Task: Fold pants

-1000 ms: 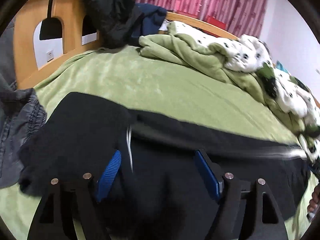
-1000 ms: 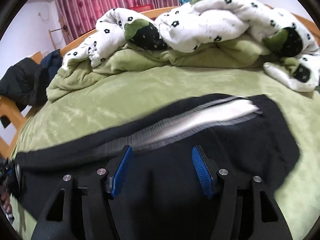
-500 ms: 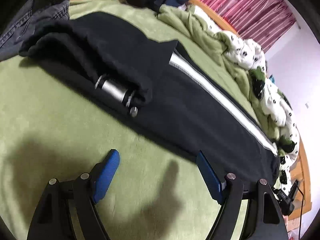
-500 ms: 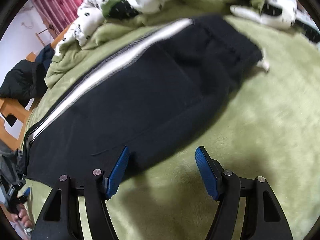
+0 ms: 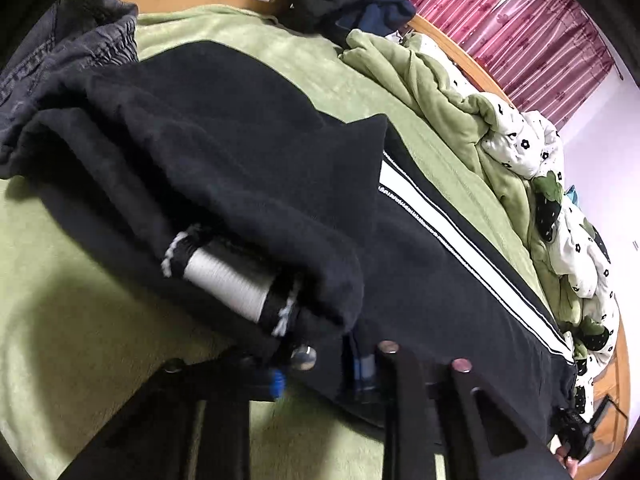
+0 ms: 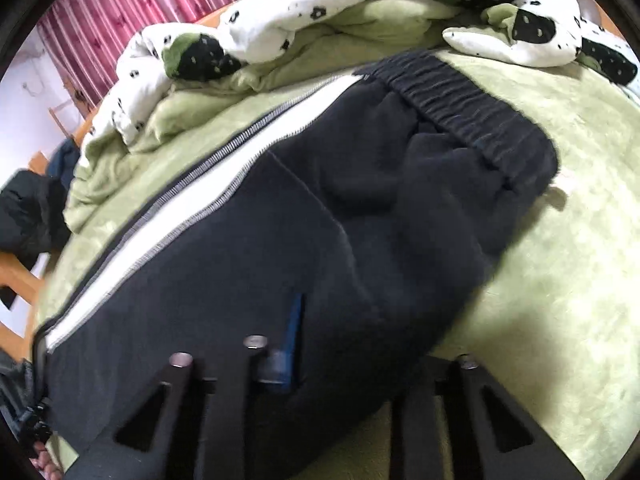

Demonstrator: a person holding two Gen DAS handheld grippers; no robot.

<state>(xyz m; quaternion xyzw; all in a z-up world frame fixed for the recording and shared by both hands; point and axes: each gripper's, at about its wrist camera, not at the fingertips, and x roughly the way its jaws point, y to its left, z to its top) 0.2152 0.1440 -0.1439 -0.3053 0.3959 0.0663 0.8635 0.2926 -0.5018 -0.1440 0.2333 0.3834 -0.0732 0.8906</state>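
At the near edge of the black pants [image 5: 248, 184] we see our left tongs [image 5: 320, 364] and right tongs [image 6: 352, 360], both having just been closing, now pinching the fabric. Half a second ago they stood spread over bare green bedspread [image 6: 560, 260] beside the pants. Beyond the pants lies the crumpled flowered quilt [image 6: 304, 4], with pink curtains [image 5: 540, 32] behind.

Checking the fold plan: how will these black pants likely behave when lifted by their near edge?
The pants look thick and fleecy, so probably floppy: they should sag between the left gripper and the right gripper, which have just closed on the near edge. The bunched leg end may drag. On the plush green blanket, they likely cling rather than slide.
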